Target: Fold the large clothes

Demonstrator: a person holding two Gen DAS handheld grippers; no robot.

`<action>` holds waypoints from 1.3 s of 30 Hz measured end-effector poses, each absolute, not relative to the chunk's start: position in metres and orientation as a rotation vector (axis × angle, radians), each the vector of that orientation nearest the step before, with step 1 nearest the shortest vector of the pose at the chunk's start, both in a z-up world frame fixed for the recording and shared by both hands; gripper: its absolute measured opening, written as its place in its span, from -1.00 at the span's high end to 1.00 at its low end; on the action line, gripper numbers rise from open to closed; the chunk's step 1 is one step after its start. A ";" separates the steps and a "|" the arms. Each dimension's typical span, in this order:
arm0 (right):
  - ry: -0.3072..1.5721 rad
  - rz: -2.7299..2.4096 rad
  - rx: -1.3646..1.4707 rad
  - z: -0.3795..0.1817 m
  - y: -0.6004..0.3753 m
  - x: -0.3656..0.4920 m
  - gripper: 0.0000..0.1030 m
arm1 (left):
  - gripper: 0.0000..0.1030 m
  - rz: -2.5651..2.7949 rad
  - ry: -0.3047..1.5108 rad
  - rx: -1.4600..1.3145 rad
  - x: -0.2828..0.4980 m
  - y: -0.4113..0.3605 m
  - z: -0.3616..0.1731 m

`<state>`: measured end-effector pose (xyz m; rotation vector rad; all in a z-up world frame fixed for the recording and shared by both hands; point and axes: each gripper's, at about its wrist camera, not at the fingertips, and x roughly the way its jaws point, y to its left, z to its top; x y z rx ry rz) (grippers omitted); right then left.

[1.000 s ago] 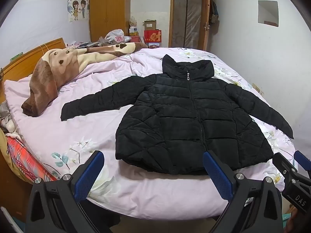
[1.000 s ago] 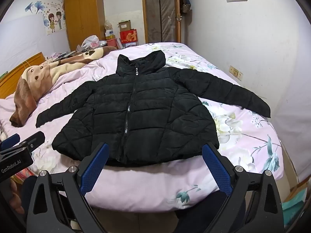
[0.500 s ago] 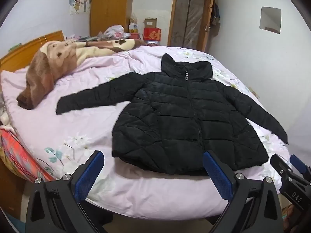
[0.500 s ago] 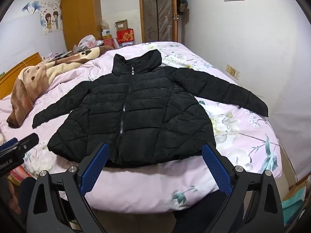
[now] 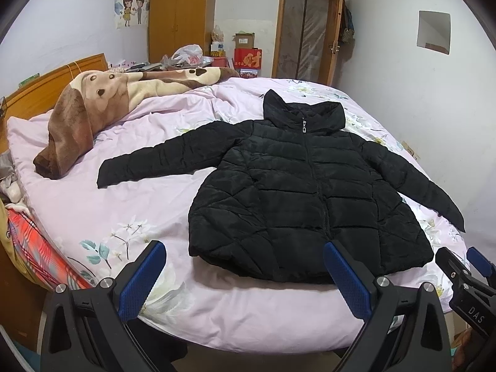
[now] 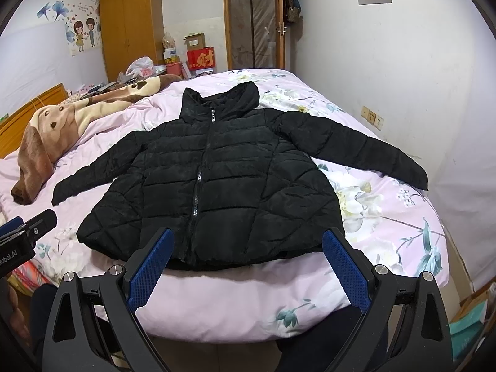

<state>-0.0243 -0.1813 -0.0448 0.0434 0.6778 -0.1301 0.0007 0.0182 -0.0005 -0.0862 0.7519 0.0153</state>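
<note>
A black puffer jacket [image 5: 310,198] lies face up and zipped on the pink floral bedspread [image 5: 102,214], hem toward the foot of the bed, hood away, and both sleeves spread out to the sides. The left tool [image 5: 245,276] hovers short of the bed's edge with its blue-padded fingers wide apart and nothing between them; the right tool [image 6: 246,266] is likewise spread wide and empty, lined up just before the hem near the zip. Neither touches the cloth.

By my reading, folding has not begun: this is the approach, with the garment already flattened. The next move likely calls for each tool to go out to a sleeve (the left sleeve [image 5: 155,161] lies well out toward the dog-print blanket [image 5: 90,108]; the right sleeve [image 6: 365,152] reaches near the bed's side), pinch near the cuff and carry it across the chest. The padded shell is thick and slick, so a deep bite seems wise.
</note>
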 end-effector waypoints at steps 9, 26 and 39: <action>0.679 -0.127 0.041 -0.045 -0.180 -0.025 -0.88 | -0.99 0.019 0.756 -0.082 0.000 0.016 0.000; 0.684 -0.128 0.037 -0.047 -0.180 -0.024 -0.88 | -0.99 0.020 0.763 -0.086 -0.002 0.018 -0.001; 0.683 -0.128 0.036 -0.048 -0.180 -0.024 -0.88 | -0.99 0.020 0.765 -0.086 -0.003 0.018 -0.001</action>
